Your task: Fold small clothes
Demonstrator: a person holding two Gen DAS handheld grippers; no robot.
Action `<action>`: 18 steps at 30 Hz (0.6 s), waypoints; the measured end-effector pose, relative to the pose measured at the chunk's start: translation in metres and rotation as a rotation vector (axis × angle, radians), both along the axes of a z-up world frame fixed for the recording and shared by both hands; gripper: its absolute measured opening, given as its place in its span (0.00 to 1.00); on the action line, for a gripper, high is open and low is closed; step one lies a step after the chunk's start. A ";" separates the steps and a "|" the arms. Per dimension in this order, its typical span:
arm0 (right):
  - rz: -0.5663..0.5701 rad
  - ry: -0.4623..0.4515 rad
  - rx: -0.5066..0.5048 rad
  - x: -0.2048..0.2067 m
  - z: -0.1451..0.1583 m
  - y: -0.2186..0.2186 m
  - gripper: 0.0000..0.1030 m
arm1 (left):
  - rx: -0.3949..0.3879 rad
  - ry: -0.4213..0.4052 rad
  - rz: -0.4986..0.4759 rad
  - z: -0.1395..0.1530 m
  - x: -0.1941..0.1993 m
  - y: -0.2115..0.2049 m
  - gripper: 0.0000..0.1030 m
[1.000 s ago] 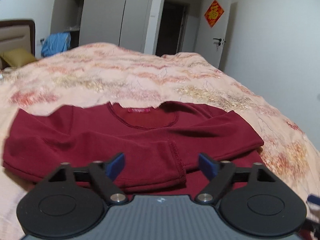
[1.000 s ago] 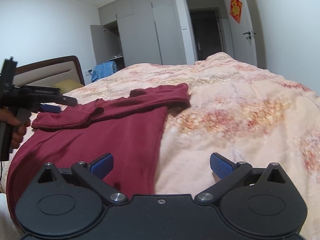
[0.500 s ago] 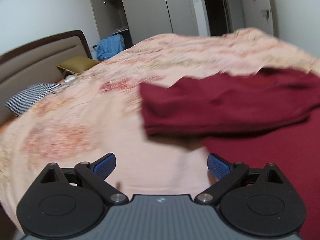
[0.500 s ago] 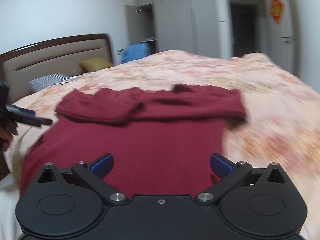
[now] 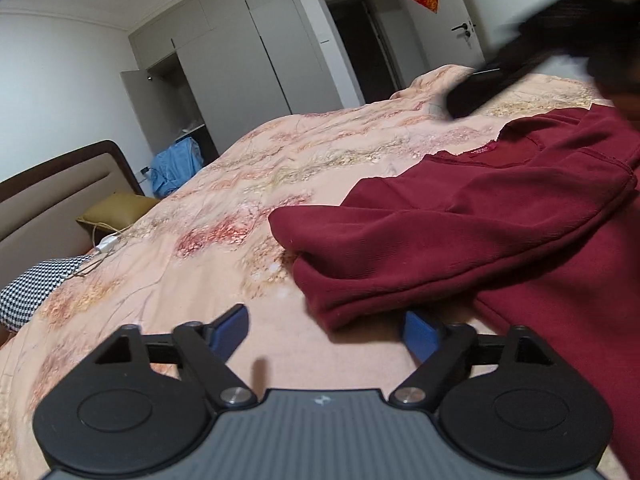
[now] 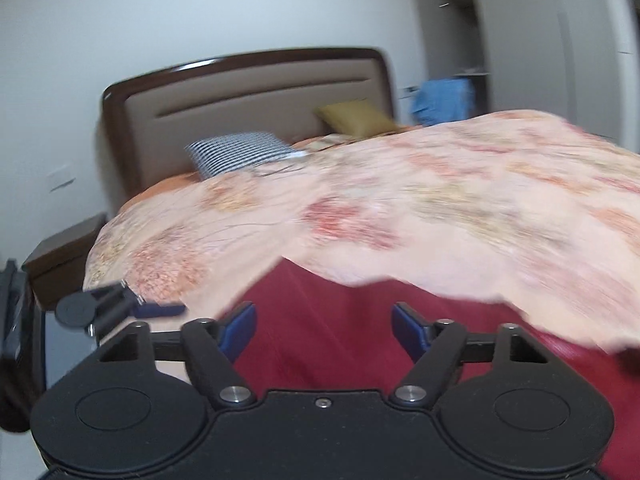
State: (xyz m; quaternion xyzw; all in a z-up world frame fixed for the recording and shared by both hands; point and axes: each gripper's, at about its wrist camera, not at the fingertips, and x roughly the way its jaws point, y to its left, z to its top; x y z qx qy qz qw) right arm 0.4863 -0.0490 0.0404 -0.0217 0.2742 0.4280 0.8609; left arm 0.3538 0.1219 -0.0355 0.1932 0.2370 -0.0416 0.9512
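On the floral peach quilt [image 5: 208, 200], a dark red long-sleeved knit top [image 5: 500, 220] sits part-folded, sleeves laid across its chest.

Nearest, the left gripper [image 5: 324, 326] has its blue-padded jaws closing on nothing, the folded shoulder edge just beyond and toward its right finger. The right gripper [image 6: 324, 326] is closing too, red cloth lying under and beyond its fingers, no pinch visible. Past both, bare quilt runs to the padded brown headboard [image 6: 248, 104]. I judge the sleeves done; the body's folds remain.

Floral bedspread [image 5: 224, 208], headboard [image 6: 248, 112], striped pillow [image 6: 240, 154], wardrobe [image 5: 240, 48].
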 end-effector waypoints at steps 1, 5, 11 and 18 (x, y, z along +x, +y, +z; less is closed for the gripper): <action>0.023 0.013 -0.007 0.010 0.000 0.016 0.71 | -0.011 0.006 -0.006 -0.001 0.002 0.003 0.73; 0.062 0.070 -0.051 0.043 -0.001 0.068 0.71 | -0.050 0.026 -0.018 -0.004 0.007 0.014 0.55; 0.049 0.143 -0.184 0.064 -0.021 0.109 0.21 | -0.084 0.018 -0.040 -0.001 0.009 0.021 0.41; 0.042 0.084 -0.166 0.057 -0.015 0.105 0.07 | -0.171 0.009 -0.062 0.001 0.009 0.025 0.09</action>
